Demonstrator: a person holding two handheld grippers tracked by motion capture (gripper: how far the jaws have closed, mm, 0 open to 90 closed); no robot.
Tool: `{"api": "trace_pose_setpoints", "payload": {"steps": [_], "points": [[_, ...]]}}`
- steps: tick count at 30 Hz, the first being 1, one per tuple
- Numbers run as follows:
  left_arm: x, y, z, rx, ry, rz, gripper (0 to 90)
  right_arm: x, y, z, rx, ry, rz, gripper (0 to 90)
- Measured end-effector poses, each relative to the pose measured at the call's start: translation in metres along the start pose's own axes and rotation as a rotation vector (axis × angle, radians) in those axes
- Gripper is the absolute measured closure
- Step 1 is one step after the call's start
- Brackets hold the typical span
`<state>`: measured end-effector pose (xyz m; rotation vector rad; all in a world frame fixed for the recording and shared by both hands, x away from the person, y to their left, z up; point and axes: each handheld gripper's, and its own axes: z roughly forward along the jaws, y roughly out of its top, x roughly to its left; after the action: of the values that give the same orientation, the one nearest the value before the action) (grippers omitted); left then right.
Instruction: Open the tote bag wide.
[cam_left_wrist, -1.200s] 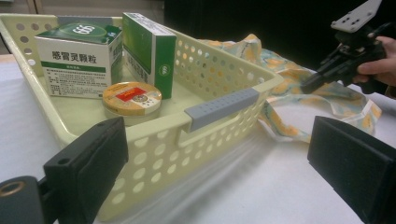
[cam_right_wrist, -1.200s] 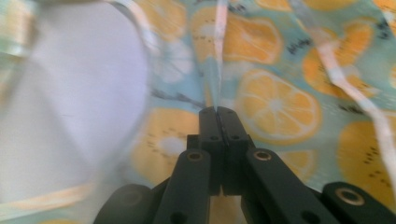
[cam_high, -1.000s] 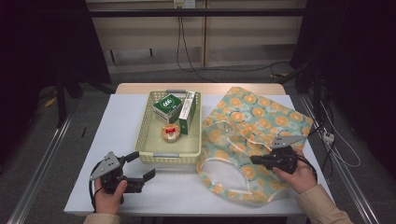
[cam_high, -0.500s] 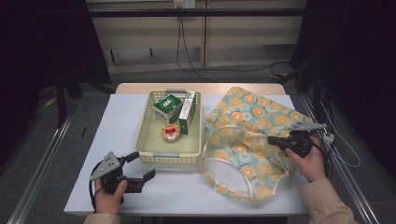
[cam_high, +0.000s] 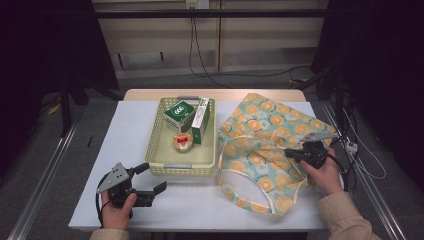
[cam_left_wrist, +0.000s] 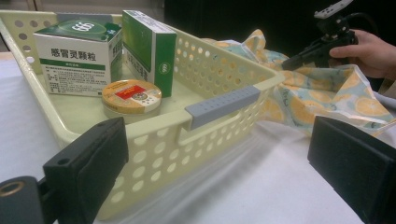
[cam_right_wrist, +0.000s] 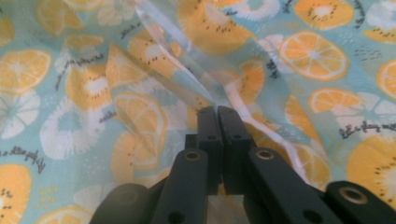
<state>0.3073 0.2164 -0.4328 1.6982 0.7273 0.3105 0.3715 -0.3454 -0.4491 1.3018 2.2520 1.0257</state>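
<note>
Turquoise, orange-slice-printed plastic bag lies right of centre on the white surface, its rim pinched by the right gripper, likely to lift the mouth open.

The left gripper waits wide at the bottom, facing the cream perforated basket.

The right gripper view shows jaws nipping clear film.

High cam overhead, gripper cams close – low (both share bag)

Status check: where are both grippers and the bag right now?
Right hand-held gripper shut on the fruit-print bag, pinching a fold. Left hand-held gripper open, hovering before the basket. Nothing in the way.
</note>
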Motion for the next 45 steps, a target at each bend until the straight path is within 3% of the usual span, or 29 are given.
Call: {"api": "trace_pose_setpoints", "payload": {"steps": [4,10,13,21,29,32,34,36,39,41,43,45], "points": [[0.000,0.000,0.000,0.003,-0.002,0.004,4.8,0.003,-0.002,0.004,0.021,-0.010,-0.016,78.7],[0.001,0.000,0.000,0.003,-0.004,0.000,4.9,0.008,0.005,-0.006,-0.042,-0.017,-0.020,62.7],[0.000,0.000,0.000,0.001,-0.004,0.000,4.9,0.015,0.009,-0.010,-0.047,-0.003,-0.049,53.6],[0.000,0.000,0.000,0.001,-0.004,0.000,4.9,0.035,0.021,-0.015,-0.084,0.017,-0.112,43.5],[0.000,0.000,0.000,0.000,-0.003,-0.001,4.9,0.053,0.030,-0.017,-0.097,0.070,-0.151,46.6],[0.001,0.001,-0.001,0.000,-0.002,0.002,4.8,0.060,0.033,-0.018,-0.104,0.109,-0.158,62.9],[0.001,0.001,-0.001,-0.002,-0.002,-0.001,4.9,0.066,0.035,-0.018,-0.105,0.165,-0.169,80.3],[0.001,0.001,0.000,-0.002,-0.003,-0.001,4.8,0.075,0.036,-0.014,-0.085,0.220,-0.184,87.4],[0.000,0.000,0.000,0.002,-0.005,0.000,4.8,0.085,0.032,0.002,-0.014,0.237,-0.243,83.5],[0.000,0.001,-0.001,0.001,-0.006,0.000,4.8,0.080,0.026,0.016,0.013,0.235,-0.206,81.3],[0.000,0.001,-0.001,0.000,-0.005,0.002,4.8,0.072,0.022,0.025,0.038,0.196,-0.177,75.6],[0.001,0.000,-0.001,0.002,-0.004,-0.001,4.8,0.065,0.020,0.029,0.047,0.146,-0.184,70.6]]}}
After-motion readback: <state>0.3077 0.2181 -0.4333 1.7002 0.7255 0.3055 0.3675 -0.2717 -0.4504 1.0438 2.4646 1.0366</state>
